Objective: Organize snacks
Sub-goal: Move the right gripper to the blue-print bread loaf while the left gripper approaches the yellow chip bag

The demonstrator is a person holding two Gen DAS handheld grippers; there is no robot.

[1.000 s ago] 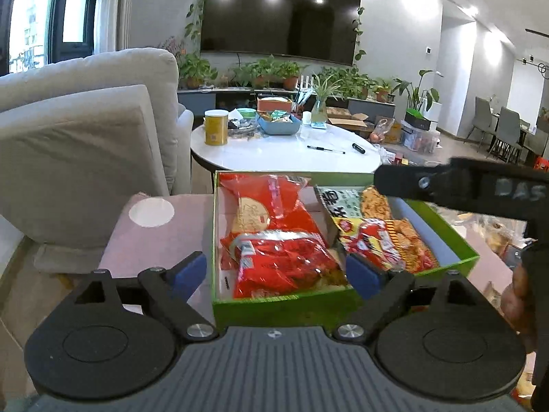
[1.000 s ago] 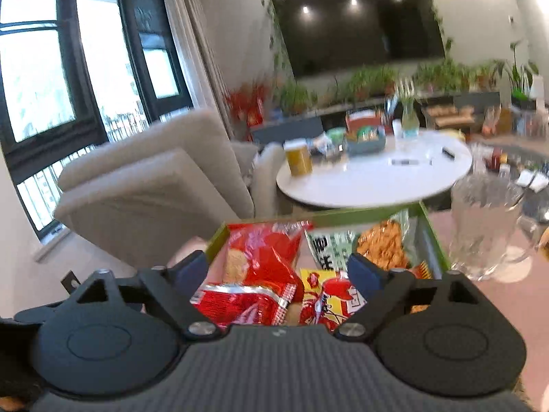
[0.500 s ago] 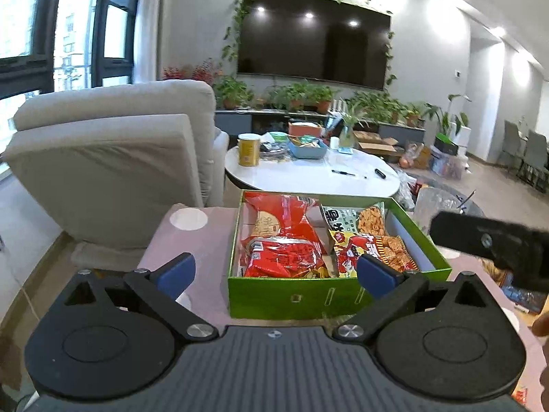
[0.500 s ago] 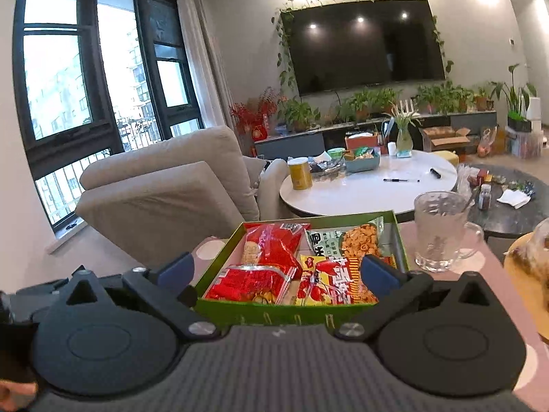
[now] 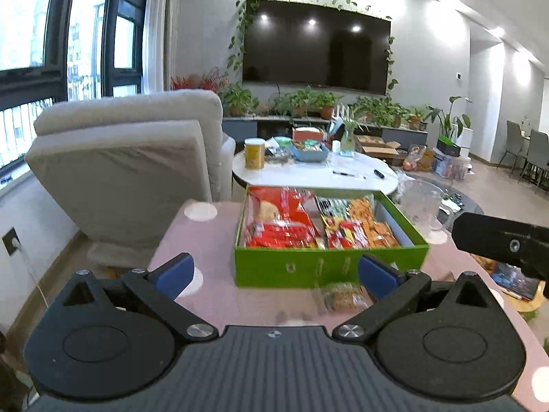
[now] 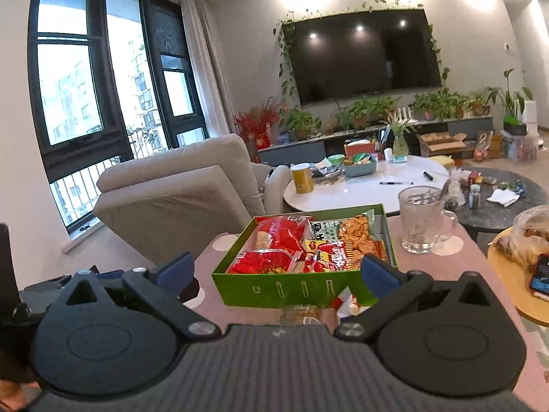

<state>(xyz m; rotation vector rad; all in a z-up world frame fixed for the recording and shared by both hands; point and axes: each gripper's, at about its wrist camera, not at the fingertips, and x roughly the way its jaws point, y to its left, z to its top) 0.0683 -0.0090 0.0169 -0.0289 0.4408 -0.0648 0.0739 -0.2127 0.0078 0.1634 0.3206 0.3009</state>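
A green box [image 5: 326, 266] stands on the pink table, filled with red snack bags [image 5: 281, 230] on its left and orange cracker packs [image 5: 363, 226] on its right. One loose snack packet [image 5: 343, 297] lies just in front of it. My left gripper [image 5: 276, 271] is held back from the box, open, with nothing between its blue pads. From the right wrist, the same box [image 6: 291, 290] sits ahead with two loose packets [image 6: 302, 314] at its front wall. My right gripper [image 6: 276, 273] is open and empty too, short of the box.
A glass mug [image 6: 420, 223] stands right of the box. A wooden tray [image 6: 507, 285] with a bag and a phone [image 6: 540, 274] is at far right. A beige armchair [image 5: 130, 171] and a white round table [image 5: 319, 171] lie beyond.
Both grippers have drawn back from the box, which now looks smaller and farther. The left jaws have spread wider. Loose packets in front of the box have come into view.
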